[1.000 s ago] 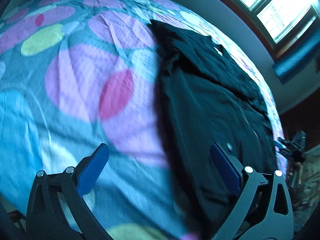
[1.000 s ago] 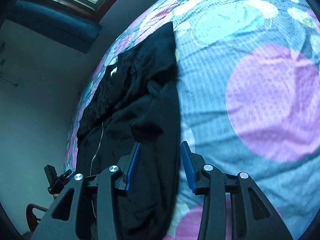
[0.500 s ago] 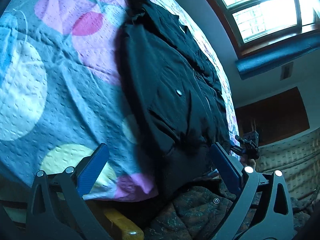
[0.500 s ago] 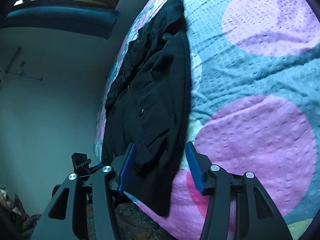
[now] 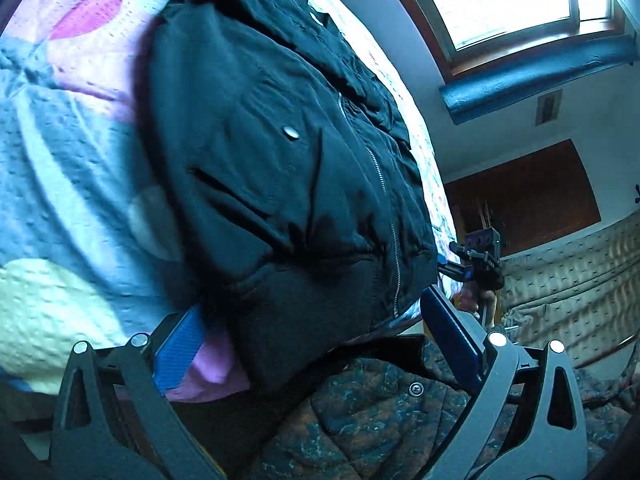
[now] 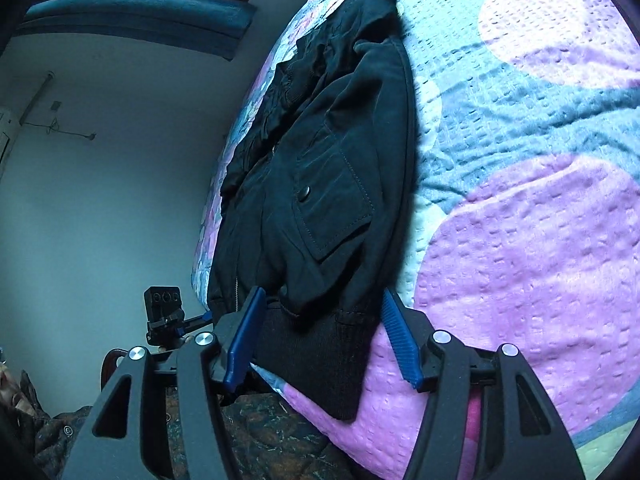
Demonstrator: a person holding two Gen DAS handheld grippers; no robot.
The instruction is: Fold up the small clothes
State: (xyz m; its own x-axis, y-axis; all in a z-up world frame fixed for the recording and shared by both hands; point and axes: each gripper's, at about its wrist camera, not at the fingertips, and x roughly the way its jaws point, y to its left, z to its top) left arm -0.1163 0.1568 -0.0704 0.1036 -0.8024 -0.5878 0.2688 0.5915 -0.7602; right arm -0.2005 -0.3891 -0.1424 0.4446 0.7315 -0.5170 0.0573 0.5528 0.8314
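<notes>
On a quilted bedspread (image 5: pixel 60 208) printed with large pink, lilac, pale yellow and white ovals on a blue-grey ground lies a small black zip-front jacket (image 5: pixel 280 168) with snap-button flap pockets. Its long axis runs from the near edge of the bedspread toward the window (image 5: pixel 504 4) beyond the far side: the ribbed knit hem (image 6: pixel 320 360) hangs over the near edge, and the collar end points away toward the window. The metal zipper (image 5: pixel 380 184) follows that same line down the front. In the right wrist view, a sleeve lies folded along the jacket's outer side, next to the open stretch of bedspread.

At the hem, the left gripper (image 5: pixel 316 344) stands with its blue-padded jaws spread wide to either side of the hem; neither pad presses the cloth. The right gripper (image 6: pixel 324 340) sits at the hem's other corner; its jaws have just been opening, and the ribbed band lies between the blue pads (image 6: pixel 242 340) without being pinched. Each gripper shows small in the other's view, just off the bedspread's near edge.

Below that edge lies a dark mottled quilted fabric (image 5: pixel 380 412) with a button.
</notes>
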